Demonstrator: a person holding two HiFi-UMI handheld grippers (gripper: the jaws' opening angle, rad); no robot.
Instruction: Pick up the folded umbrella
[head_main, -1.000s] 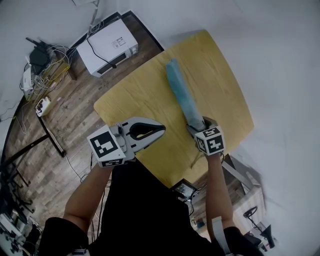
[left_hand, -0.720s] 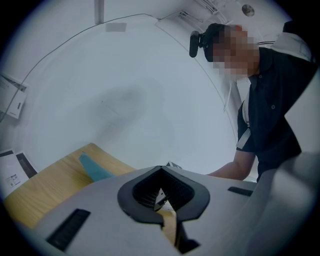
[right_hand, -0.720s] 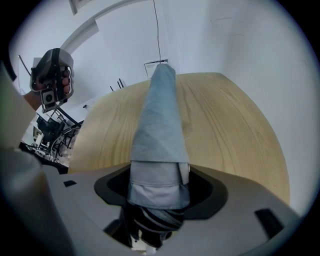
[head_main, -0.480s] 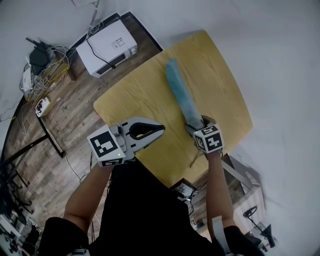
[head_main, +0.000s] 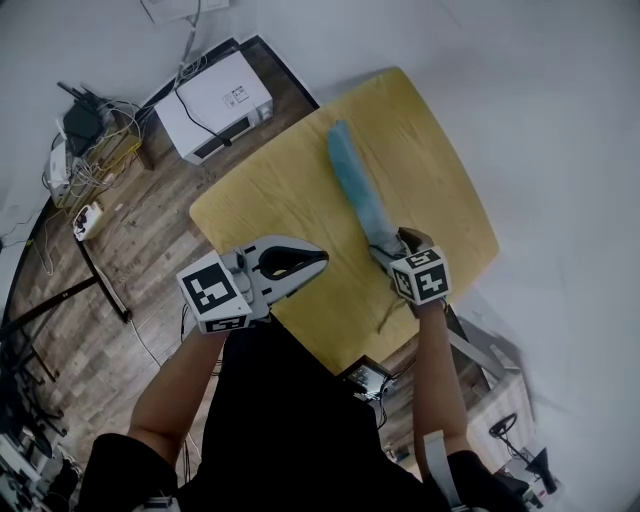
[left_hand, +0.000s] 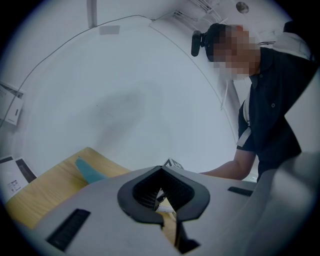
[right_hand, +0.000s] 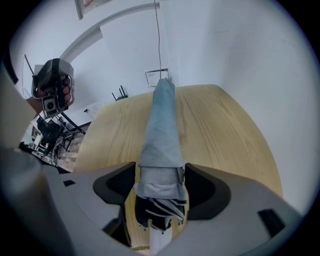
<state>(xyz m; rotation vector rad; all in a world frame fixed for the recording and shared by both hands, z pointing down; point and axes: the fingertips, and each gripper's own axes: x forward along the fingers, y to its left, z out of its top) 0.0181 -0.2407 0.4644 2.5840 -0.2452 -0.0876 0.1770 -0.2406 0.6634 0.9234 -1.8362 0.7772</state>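
Note:
The folded light-blue umbrella (head_main: 355, 190) lies along the yellow wooden table (head_main: 440, 180), its tip pointing to the far side. My right gripper (head_main: 392, 246) points steeply down at its near handle end. In the right gripper view the umbrella (right_hand: 161, 130) runs away between the two jaws of the right gripper (right_hand: 160, 175), which are opening either side of its grey band and dark handle end. My left gripper (head_main: 322, 258) hovers level over the table's near left part, shut and holding nothing. In the left gripper view the left gripper (left_hand: 163, 168) has its tips together, with the umbrella (left_hand: 89, 171) beyond.
A white box-like machine (head_main: 215, 100) stands on the wooden floor past the table's left side, beside a tangle of cables and small devices (head_main: 85, 140). White walls close in behind and to the right of the table. A person in a dark shirt (left_hand: 270, 115) fills the left gripper view's right side.
Both grippers and the umbrella keep their places; only the head view has shifted slightly.

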